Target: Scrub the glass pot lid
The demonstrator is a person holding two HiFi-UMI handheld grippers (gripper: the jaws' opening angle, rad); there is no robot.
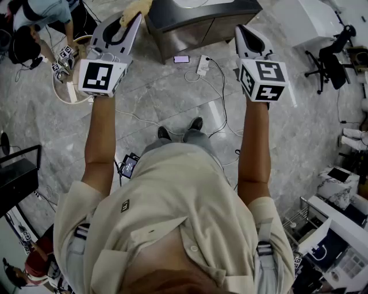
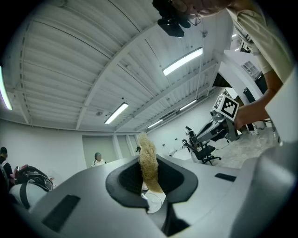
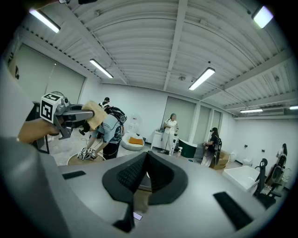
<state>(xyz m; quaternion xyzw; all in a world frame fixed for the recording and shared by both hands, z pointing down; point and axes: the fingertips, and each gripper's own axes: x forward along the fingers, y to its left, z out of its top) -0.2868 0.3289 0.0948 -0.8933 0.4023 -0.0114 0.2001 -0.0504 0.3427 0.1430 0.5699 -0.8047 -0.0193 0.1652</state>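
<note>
Zero scrubbing seemed done: the left hand-held gripper [image 1: 123,26] clamped a tan scrub pad [image 2: 148,160], the right hand-held gripper [image 3: 145,173] sat closed and empty, and no view showed the glass pot lid.

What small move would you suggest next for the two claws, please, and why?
Probably lower both toward the metal counter ahead. The left claw is shut on a tan scrub pad, and the right claw is shut and empty. Both are held up facing the room, and no glass lid shows in any view.
</note>
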